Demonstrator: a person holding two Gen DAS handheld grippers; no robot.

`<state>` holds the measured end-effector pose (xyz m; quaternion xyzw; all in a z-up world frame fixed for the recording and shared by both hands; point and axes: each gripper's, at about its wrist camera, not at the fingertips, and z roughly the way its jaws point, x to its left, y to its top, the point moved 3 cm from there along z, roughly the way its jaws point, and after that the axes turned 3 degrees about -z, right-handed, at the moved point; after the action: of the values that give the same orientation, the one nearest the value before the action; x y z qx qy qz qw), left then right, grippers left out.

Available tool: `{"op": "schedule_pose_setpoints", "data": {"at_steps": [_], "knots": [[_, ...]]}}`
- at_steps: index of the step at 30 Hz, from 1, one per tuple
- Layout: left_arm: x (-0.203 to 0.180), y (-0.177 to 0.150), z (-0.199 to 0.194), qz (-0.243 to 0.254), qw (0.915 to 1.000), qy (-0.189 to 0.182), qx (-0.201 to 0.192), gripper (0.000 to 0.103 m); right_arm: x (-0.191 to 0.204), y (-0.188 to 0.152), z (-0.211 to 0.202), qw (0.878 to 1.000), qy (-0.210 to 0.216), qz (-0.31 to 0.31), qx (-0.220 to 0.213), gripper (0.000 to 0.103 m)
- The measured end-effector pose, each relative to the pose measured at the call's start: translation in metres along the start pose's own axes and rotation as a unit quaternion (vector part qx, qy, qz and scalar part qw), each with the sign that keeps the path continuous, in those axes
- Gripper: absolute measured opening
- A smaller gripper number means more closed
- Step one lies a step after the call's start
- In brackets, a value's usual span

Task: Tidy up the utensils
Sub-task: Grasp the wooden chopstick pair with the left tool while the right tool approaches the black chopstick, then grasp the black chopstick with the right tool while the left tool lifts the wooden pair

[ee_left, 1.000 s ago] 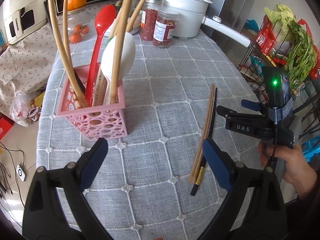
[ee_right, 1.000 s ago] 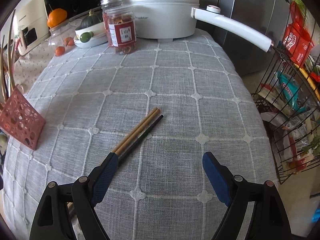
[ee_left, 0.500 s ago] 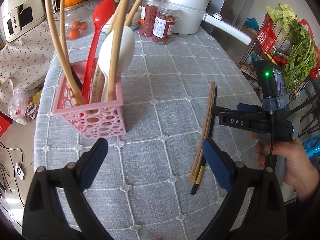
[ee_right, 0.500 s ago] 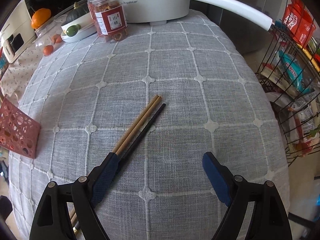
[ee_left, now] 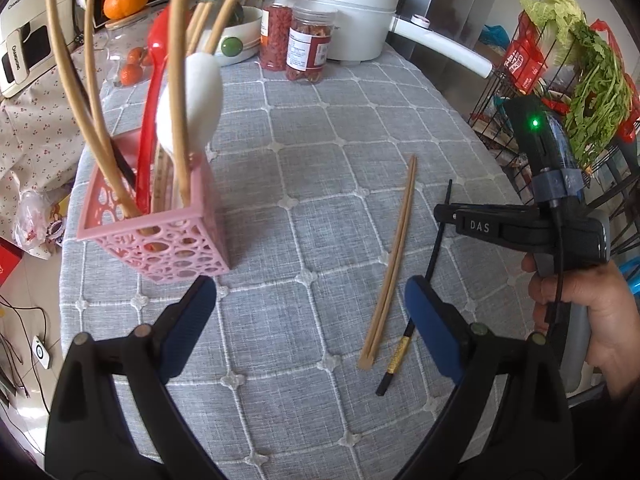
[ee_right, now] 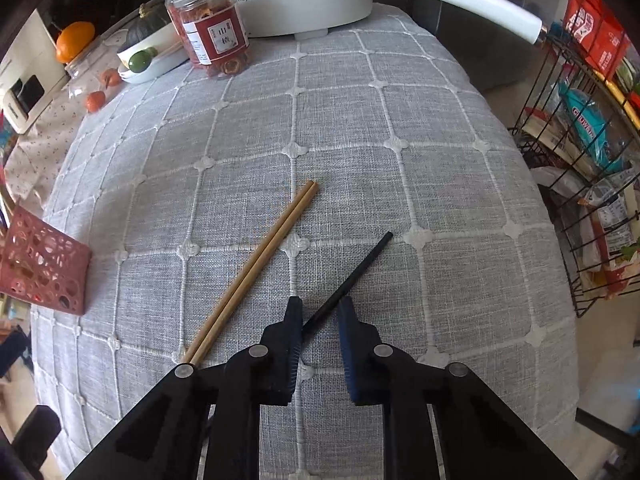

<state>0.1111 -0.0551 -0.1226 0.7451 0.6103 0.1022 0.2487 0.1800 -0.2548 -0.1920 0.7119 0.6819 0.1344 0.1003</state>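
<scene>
basket (ee_left: 172, 240) pink, pierced | tablecloth (ee_right: 360, 120) grey, white grid | chopstick (ee_right: 352, 276) black | pot (ee_left: 352, 12) white

Two wooden chopsticks (ee_right: 256, 268) and one black chopstick (ee_right: 352, 274) lie ahead of the right gripper (ee_right: 320, 332); two jars (ee_left: 298, 48) beyond.

In the right wrist view, the black chopstick (ee_right: 352, 276) passes between the narrowed blue pads (ee_right: 294, 332) of the right gripper (ee_right: 320, 320), its lower length hidden behind them, so contact cannot be told; the wooden chopsticks (ee_right: 256, 268) vanish at seven o'clock under the gripper's frame; the pink basket (ee_right: 44, 268) is cut off at nine o'clock; in the left wrist view, the wooden handles (ee_left: 72, 80) in the pink basket run off at twelve o'clock; the jar (ee_left: 310, 48) label is too blurred to read.
</scene>
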Motion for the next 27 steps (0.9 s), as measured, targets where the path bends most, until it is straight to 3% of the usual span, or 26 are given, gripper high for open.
{"op": "schedule_pose_setpoints", "data": {"at_steps": [2,6,10,13,17,25,27], "knots": [[-0.01,0.002,0.004,0.012,0.9999,-0.004,0.003,0.093,-0.005,0.002,-0.005,1.0,0.008,-0.001,-0.003,0.005],[-0.032,0.007,0.017,0.049,0.9987,-0.006,0.015,0.08,-0.016,0.0,-0.015,1.0,0.021,0.001,-0.008,0.004],[-0.045,0.018,0.033,0.067,0.9972,-0.005,0.032,0.066,-0.029,-0.001,-0.02,0.995,0.091,0.049,-0.008,0.006],[-0.053,0.029,0.049,0.069,0.9964,-0.008,0.048,0.055,-0.038,-0.001,-0.016,0.992,0.105,0.071,0.001,0.018],[-0.071,0.039,0.074,0.084,0.9938,-0.015,0.071,0.042,-0.056,-0.001,-0.015,0.989,0.105,0.102,0.003,0.048],[-0.103,0.048,0.117,0.126,0.9867,-0.003,0.102,0.03,-0.07,-0.001,-0.017,0.99,0.09,0.109,0.002,0.054],[-0.106,0.05,0.118,0.132,0.9864,0.002,0.098,0.018,-0.073,-0.001,-0.016,0.99,0.09,0.108,0.005,0.055]]}}
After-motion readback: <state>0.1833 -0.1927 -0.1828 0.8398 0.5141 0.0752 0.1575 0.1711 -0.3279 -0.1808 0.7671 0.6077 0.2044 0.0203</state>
